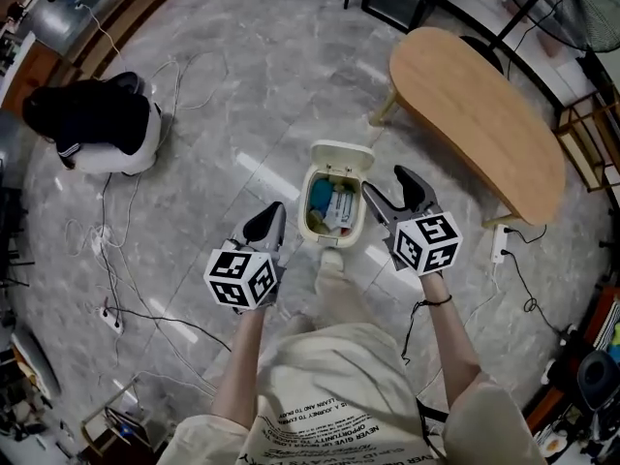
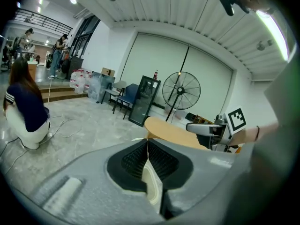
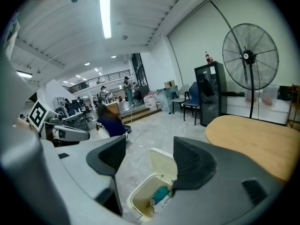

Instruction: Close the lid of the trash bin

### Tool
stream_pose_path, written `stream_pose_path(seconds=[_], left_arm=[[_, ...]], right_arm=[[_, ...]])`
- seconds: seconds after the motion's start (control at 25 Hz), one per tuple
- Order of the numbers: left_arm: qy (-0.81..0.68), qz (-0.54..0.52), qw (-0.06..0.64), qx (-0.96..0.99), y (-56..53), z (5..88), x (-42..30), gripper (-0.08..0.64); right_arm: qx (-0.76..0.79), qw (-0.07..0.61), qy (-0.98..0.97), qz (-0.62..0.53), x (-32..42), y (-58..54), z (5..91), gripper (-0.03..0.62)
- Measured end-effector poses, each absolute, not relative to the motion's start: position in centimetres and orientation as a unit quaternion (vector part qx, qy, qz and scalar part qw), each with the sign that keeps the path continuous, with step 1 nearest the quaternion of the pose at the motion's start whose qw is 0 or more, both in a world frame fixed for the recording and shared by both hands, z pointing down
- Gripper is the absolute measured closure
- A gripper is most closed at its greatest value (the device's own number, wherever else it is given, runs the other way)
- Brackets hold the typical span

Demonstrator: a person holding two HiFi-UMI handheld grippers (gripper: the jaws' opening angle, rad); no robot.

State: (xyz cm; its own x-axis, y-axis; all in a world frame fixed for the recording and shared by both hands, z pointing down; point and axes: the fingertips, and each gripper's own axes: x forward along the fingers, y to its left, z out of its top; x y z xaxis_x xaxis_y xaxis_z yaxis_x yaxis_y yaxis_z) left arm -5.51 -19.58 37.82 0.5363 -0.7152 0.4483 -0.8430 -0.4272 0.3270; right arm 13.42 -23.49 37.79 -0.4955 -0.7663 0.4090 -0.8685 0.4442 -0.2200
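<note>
A small cream trash bin [image 1: 312, 223] stands on the marble floor just ahead of my feet, with packets and a teal item inside. Its lid [image 1: 341, 156] is tipped up and back on the far side. A shoe [image 1: 331, 261] rests at the bin's near base. My left gripper [image 1: 269, 219] is left of the bin, its pads [image 2: 151, 165] pressed together on nothing. My right gripper [image 1: 389, 187] is at the bin's right rim, above it, and open. In the right gripper view the bin [image 3: 140, 201] and its raised lid [image 3: 163, 165] show between the spread jaws of the right gripper [image 3: 149, 156].
A curved wooden table [image 1: 484, 114] stands to the right of the bin. A person [image 1: 97, 124] crouches on the floor at far left, with cables [image 1: 116, 260] trailing over the floor. A standing fan [image 3: 250, 55] and a black cabinet [image 3: 210, 93] stand farther off.
</note>
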Motion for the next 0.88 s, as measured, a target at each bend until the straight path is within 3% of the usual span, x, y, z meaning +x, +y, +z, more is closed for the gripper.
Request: stream_pose_path(seconds=[0.88], left_arm=[[-0.454,0.166,0.323,0.814,-26.6,47.2,-3.2,0.537]], right_arm=[[0.383,0.329,-0.858,0.098,10.8,-33.3,49.9,0.291]])
